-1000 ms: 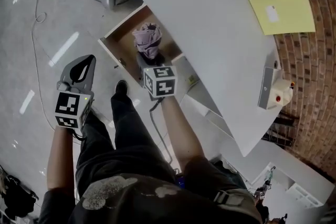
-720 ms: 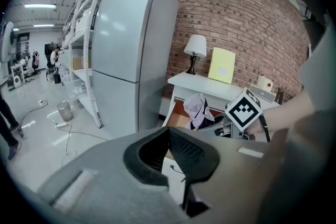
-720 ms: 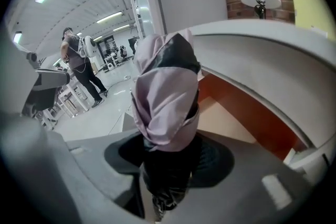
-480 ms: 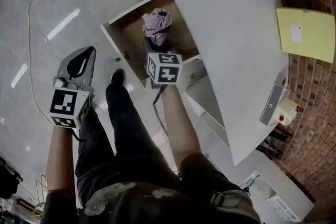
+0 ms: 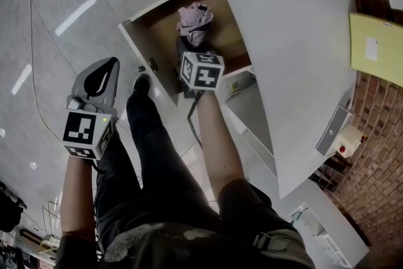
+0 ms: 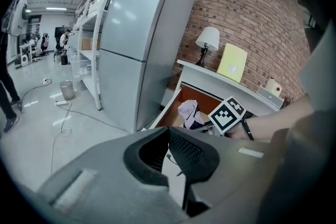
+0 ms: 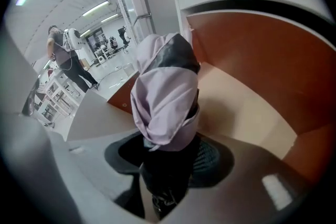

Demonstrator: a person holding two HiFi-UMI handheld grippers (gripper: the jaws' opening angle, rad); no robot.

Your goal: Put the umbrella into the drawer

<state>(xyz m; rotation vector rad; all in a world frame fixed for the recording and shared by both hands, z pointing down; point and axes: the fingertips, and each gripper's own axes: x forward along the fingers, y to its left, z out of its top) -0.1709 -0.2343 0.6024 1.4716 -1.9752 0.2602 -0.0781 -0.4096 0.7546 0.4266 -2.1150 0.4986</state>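
"Fingers (image 6: 100,181) on the left gripper (image 5: 113,63)?"

"Pressed together with nothing between them, out over the grey floor (image 5: 50,79)."

"And the right gripper (image 7: 168,162)?"

"Its jaws are clamped on the folded lilac-and-black umbrella (image 7: 165,92). It's held inside the outline of the open drawer (image 5: 157,31), over the wooden bottom, just beside the white desk (image 5: 283,28)."

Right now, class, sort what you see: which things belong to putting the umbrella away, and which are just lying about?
In the job:
- umbrella, gripped in the right claw
- open drawer

Lying about:
- yellow sheet and lamp on the desk
- left claw, shut and empty
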